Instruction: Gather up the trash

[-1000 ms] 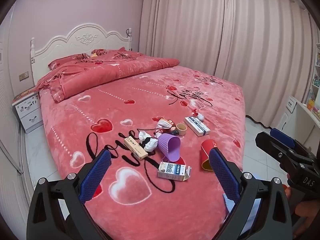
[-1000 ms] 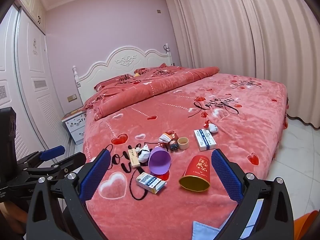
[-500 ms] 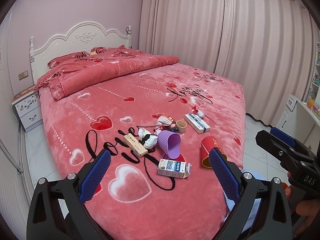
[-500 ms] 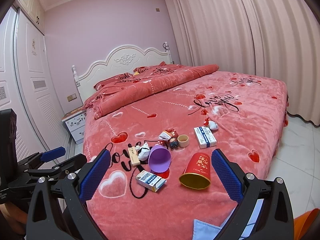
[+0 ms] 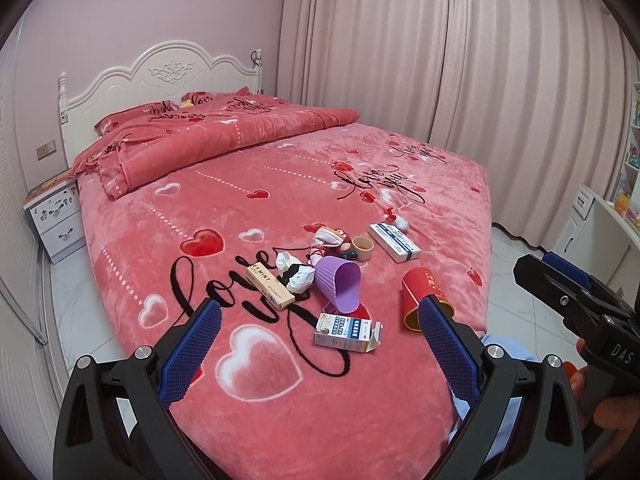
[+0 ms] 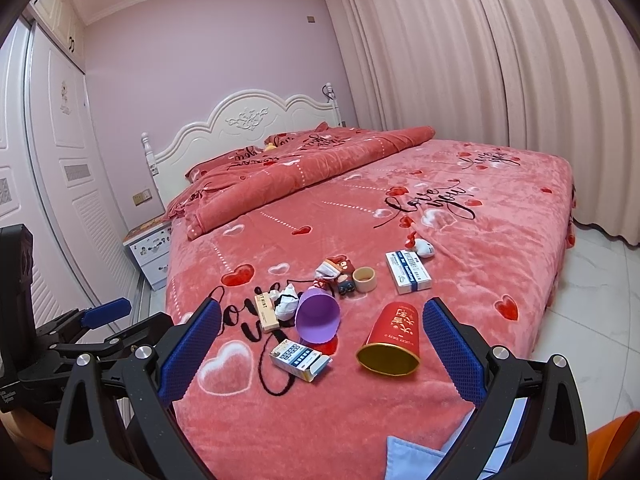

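While the litter lies scattered near the foot of the bed (image 5: 280,184), you hold both tools above its near edge with nothing in either. Closest to you is the opened blue-and-white carton (image 6: 299,360), lying flat with one flap up; just to its right the red paper cup (image 6: 390,340) lies on its side, gold mouth toward you. Behind them sit the tipped purple cup (image 6: 319,317), a crumpled tissue (image 6: 286,302), the long mint box (image 6: 267,312), a tape roll (image 6: 365,279) and a second, flat medicine box (image 6: 408,272) — small toys lie among them.

Your right gripper (image 6: 322,352) has its jaws spread wide, framing carton and red cup; your left gripper (image 5: 320,348) is equally wide open and empty. No bin shows clearly in either view.

Best judged, the step is the first pick. Take the nearest piece first, come down straight, and close across the carton's narrow sides rather than its loose flap. For the red cup, pinch one wall at the rim — squeezing across the body would likely crush it. Keep your pads off the plush cover.
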